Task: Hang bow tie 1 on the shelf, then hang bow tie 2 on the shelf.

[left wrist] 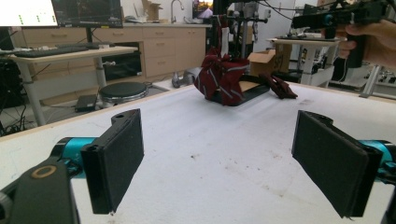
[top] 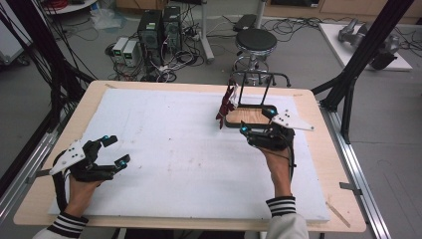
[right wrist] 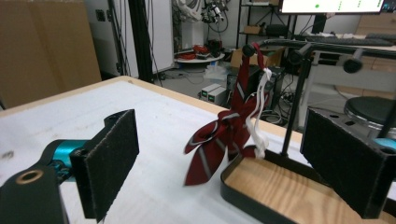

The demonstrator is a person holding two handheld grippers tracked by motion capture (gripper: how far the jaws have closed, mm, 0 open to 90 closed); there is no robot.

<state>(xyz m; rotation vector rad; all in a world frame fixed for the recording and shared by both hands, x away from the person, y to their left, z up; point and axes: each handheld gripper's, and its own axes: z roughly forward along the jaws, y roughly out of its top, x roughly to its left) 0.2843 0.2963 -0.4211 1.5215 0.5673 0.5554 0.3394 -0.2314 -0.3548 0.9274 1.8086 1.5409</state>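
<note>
1. worktop [top: 164, 149]: pale board under a white foam sheet, bare apart from the stand at about 1 o'clock from its middle.
2. stand [right wrist: 299, 100]: black frame on a wooden tray [right wrist: 275, 186]; built to hang cloth off the foam.
3. red striped tie [right wrist: 224, 135]: draped from the top bar, tail spilling over the tray's rim onto the foam; hung, not gripped.
4. right hand-held gripper [top: 259, 121]: jaws wide apart, nothing between them, just at the tray's near edge, 5 o'clock of the tie.
5. left hand-held gripper [top: 113, 149]: jaws spread, empty, parked at 8 o'clock, well apart.
6. room: stool [top: 255, 42], computer towers [top: 159, 30], cables on grey floor.
</note>
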